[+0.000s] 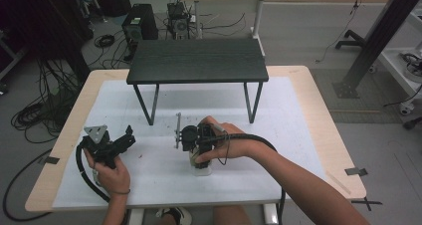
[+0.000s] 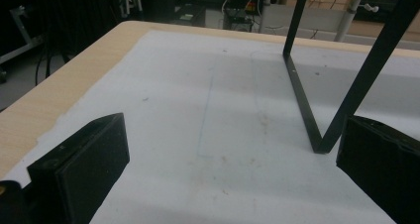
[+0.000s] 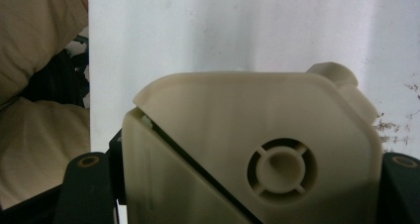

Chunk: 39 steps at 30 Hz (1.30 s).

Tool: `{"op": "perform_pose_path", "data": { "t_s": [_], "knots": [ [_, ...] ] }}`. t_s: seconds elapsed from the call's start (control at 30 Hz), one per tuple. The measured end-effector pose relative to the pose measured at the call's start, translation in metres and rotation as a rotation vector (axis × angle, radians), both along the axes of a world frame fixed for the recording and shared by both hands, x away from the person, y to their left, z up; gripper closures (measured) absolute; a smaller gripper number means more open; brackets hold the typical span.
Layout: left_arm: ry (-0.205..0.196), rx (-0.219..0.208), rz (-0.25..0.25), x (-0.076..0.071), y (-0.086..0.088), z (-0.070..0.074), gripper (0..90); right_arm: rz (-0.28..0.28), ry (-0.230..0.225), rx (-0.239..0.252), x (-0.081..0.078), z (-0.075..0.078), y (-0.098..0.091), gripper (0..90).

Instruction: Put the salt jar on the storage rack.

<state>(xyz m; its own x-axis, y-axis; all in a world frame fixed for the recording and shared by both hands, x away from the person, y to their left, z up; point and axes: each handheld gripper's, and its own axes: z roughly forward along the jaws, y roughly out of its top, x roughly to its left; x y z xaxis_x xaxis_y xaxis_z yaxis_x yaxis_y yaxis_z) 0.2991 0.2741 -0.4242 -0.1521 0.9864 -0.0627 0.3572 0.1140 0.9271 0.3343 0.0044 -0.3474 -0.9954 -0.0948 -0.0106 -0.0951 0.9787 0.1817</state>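
A wooden table (image 1: 318,115) carries a white mat (image 1: 278,135), and a black stand (image 1: 197,60) straddles the mat's far half. Near the middle of the mat, in front of the stand, sits the cream plastic part (image 3: 252,149), a faceted moulded housing with a round hub on one face and a seam where a lid or flap meets the body. The right gripper (image 3: 247,184) points down and pinches the part across its two flat sides. The part looks rigid and light, probably hollow, with smooth faces that could slip, so the flat sides are the place to grip, well away from the seam and the small knob at one corner. The left gripper (image 2: 228,179) waits apart at the mat's left, jaws spread wide and empty.
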Motion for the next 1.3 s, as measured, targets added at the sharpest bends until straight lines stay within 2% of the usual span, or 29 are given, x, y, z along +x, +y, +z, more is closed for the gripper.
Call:
{"op": "perform_pose_path", "data": {
  "t_s": [1.07,1.2,1.3],
  "knots": [
    [-0.002,-0.002,-0.001,0.000,0.000,0.000,0.2,-0.013,-0.011,-0.017,-0.002,0.001,0.001,29.9],
    [-0.003,-0.001,-0.001,0.000,0.000,0.000,0.2,-0.019,-0.027,-0.024,-0.002,0.003,0.000,29.9],
    [-0.003,0.000,-0.003,0.000,0.000,0.000,0.2,-0.025,-0.009,-0.016,-0.001,0.011,-0.002,29.9]
  ]
}}
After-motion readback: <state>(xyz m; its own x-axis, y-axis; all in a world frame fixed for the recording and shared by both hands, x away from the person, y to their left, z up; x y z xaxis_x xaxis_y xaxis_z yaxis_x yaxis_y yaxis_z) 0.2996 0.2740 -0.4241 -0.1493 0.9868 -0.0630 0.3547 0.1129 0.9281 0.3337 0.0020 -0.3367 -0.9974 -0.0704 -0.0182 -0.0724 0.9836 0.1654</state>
